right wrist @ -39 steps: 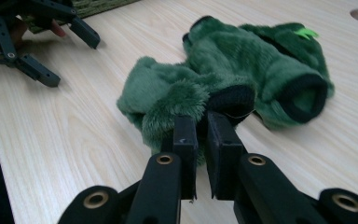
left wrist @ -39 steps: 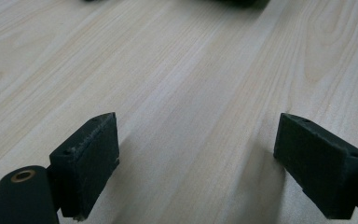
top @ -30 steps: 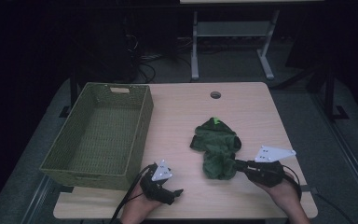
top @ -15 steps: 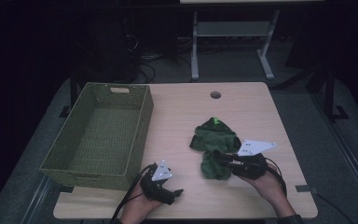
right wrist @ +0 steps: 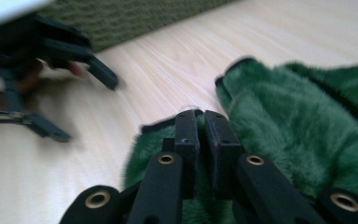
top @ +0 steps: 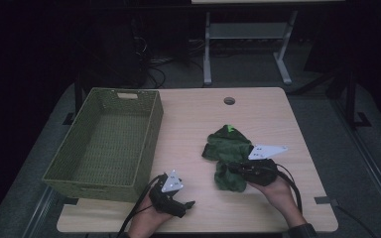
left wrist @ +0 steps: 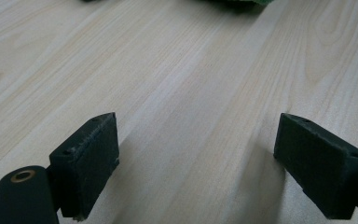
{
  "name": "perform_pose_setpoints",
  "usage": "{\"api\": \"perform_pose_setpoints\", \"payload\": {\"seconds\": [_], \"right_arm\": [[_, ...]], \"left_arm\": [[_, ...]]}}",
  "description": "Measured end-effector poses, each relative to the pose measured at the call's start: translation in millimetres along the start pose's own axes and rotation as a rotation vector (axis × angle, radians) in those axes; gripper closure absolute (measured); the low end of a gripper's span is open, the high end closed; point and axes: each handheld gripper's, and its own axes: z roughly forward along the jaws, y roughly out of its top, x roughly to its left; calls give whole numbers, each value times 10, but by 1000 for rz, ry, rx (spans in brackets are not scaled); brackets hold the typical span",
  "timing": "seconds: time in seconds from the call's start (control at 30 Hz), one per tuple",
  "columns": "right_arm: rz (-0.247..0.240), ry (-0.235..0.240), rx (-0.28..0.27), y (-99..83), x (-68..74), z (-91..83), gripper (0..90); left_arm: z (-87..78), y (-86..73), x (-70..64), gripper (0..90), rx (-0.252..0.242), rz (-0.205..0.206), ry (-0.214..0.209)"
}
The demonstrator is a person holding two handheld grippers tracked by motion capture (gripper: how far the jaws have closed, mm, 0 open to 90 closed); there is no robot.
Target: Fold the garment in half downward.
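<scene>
Evidently the work in hand is gathering the green plush garment from the table, likely for the basket at the left. The right hand-held gripper lies low across the garment's near lobe. In the right gripper view its jaws stand almost together with a fold of green pile between them, so it appears pinched onto the fabric at its near edge. Gripping an edge rather than the bulk would let the garment hang free once raised, which may be why it is held there.

The left hand-held gripper rests near the table's front edge, jaws wide apart over bare wood and holding nothing. It sits well apart from the garment, to its left, just in front of the basket's near corner, probably waiting.

The garment lies crumpled right of the table's middle, apart from the basket, with its far part spreading away beyond the right hand-held gripper.
</scene>
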Motion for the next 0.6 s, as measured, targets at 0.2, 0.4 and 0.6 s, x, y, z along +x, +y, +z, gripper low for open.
{"api": "perform_pose_setpoints", "payload": {"seconds": [0.2,0.4,0.6], "right_arm": [[6,6,87,-101,-48,246,858],[10,-18,150,-149,-49,365,899],[18,-10,149,-171,-63,374,900]], "left_arm": [[0,-1,-3,130,0,-3,-2],[0,-1,-2,130,0,-2,-1],[1,0,-2,129,0,-2,-1]]}}
